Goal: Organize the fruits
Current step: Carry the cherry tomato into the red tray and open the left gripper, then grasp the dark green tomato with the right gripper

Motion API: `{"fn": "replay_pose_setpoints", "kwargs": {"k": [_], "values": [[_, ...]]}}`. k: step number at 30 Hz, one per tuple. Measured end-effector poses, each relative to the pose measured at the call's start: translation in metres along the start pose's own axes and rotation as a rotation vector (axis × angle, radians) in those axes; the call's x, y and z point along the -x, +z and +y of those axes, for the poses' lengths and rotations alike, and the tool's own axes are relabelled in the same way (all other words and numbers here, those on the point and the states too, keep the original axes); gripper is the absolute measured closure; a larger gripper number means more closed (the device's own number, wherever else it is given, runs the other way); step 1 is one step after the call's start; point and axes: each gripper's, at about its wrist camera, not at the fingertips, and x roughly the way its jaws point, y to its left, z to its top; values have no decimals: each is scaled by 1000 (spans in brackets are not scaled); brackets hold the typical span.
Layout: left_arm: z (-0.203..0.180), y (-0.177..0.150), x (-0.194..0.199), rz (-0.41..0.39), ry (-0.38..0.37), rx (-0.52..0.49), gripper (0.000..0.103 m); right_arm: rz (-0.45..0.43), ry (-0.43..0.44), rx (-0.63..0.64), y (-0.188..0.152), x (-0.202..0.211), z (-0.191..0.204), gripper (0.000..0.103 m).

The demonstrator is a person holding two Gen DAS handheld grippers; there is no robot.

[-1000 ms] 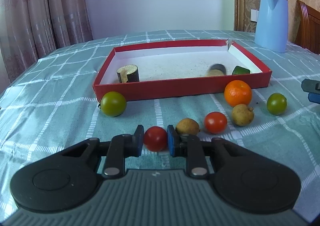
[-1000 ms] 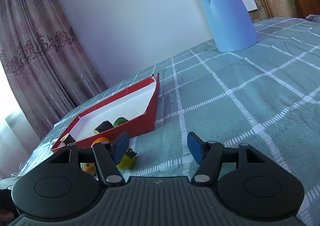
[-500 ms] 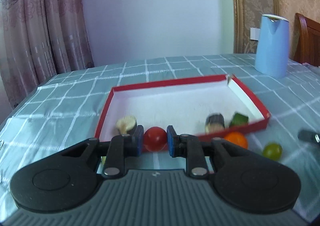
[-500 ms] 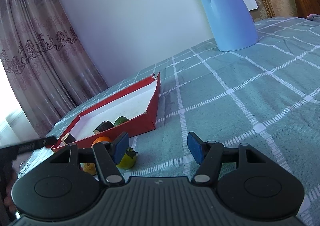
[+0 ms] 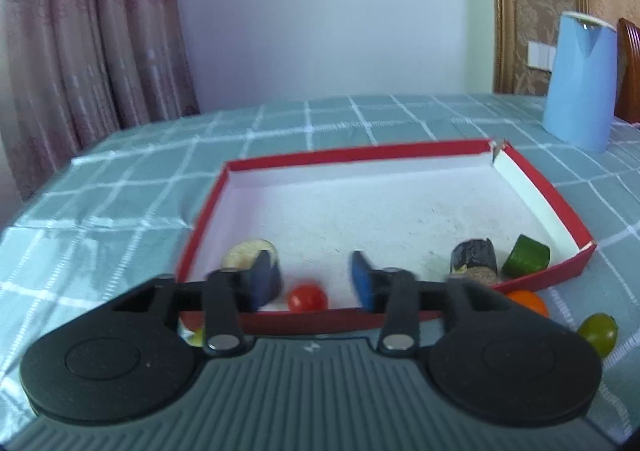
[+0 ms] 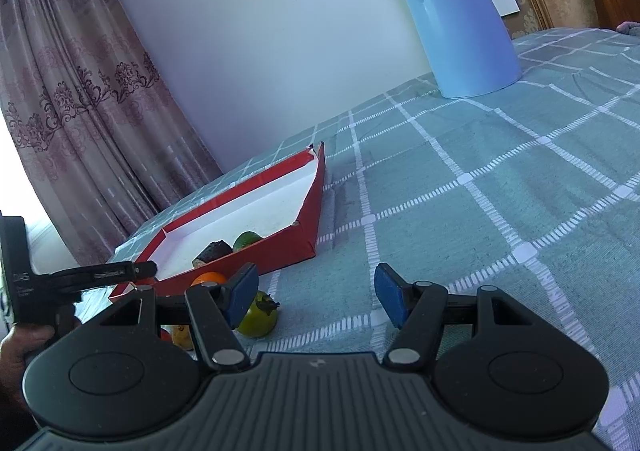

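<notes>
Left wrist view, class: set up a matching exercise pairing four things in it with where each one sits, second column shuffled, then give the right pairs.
Column one:
1. red tomato
2. orange
3. green cucumber chunk
4. blue kettle

Column two:
A. standing on the checked cloth far behind the red tray's right corner
B. on the cloth outside the tray's near wall, at the right
C. inside the tray, in its near right corner
D. inside the tray by the near wall, seen between the left claw's opening, untouching pads

Pairs: 1-D, 2-B, 3-C, 4-A
</notes>
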Motion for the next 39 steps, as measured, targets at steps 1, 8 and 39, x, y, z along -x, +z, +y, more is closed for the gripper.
{"fn": "replay_pose_setpoints", "kwargs": {"k": [1, 8, 39], "values": [[2, -1, 7, -15, 4, 3, 53, 0, -1, 0, 0, 0, 0, 39], [27, -30, 72, -118, 77, 28, 12, 4, -8, 2, 0, -1, 0, 39], [79, -91, 79, -21, 112, 167, 6, 205, -122, 487, -20, -56, 85, 51]]}}
